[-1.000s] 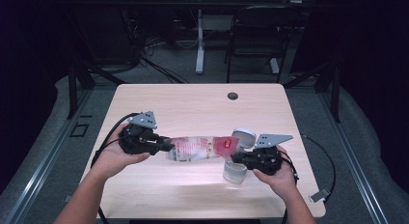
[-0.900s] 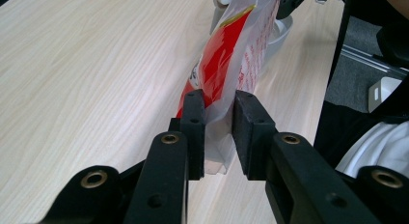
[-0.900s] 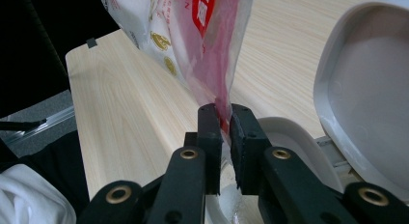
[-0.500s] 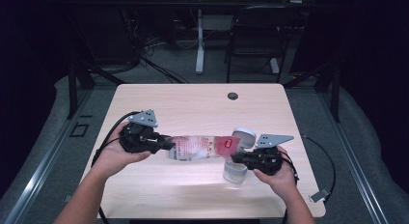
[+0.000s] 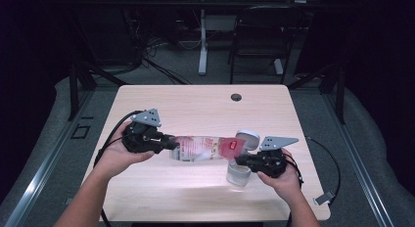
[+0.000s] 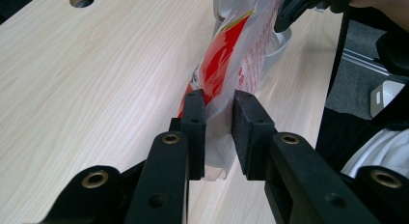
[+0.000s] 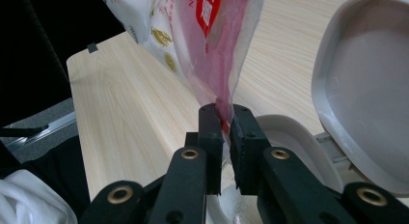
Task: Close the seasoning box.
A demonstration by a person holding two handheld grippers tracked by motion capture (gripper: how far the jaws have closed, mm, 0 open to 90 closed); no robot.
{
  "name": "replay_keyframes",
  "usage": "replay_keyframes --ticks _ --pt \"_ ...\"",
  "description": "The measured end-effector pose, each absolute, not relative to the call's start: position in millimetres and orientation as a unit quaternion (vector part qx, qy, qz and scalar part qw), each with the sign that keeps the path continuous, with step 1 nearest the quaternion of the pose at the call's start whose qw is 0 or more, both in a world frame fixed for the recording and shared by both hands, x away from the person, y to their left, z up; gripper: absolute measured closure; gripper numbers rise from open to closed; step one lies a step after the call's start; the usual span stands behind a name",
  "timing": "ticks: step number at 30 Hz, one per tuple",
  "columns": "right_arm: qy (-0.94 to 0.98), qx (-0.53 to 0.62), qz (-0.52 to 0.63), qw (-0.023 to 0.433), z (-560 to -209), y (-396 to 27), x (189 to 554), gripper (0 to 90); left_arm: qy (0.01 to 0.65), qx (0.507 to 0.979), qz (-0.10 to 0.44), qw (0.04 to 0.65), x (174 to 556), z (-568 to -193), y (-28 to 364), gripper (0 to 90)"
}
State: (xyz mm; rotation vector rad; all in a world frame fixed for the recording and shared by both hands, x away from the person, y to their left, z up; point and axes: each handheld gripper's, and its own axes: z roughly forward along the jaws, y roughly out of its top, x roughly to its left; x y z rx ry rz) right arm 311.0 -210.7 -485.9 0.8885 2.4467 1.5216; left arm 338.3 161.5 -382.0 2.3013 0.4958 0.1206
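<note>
A clear plastic bag [image 5: 205, 147] with red print and white contents is stretched level above the table between both grippers. My left gripper [image 5: 165, 143] is shut on the bag's left end [image 6: 219, 122]. At the other end my right gripper [image 5: 240, 161] is shut on the bag's red edge [image 7: 222, 69]. Below the right gripper stands a clear container [image 5: 238, 174] with an open hinged white lid [image 5: 247, 138]; in the right gripper view the container [image 7: 289, 137] and lid [image 7: 366, 89] lie just past the jaws.
The light wooden table [image 5: 195, 109] has a cable hole [image 5: 236, 97] at its far edge. Cables trail off both sides. A small grey object [image 5: 324, 197] lies at the near right corner. Chairs and a desk leg stand beyond the table.
</note>
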Motion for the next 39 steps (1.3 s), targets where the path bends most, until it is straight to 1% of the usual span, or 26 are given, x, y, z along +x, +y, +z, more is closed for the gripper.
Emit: replay_keyframes --ticks 39 --pt "0.802 0.306 0.509 0.067 -483 -220 306 85.7 0.180 0.899 0.048 0.396 342 -371 148 76.9"
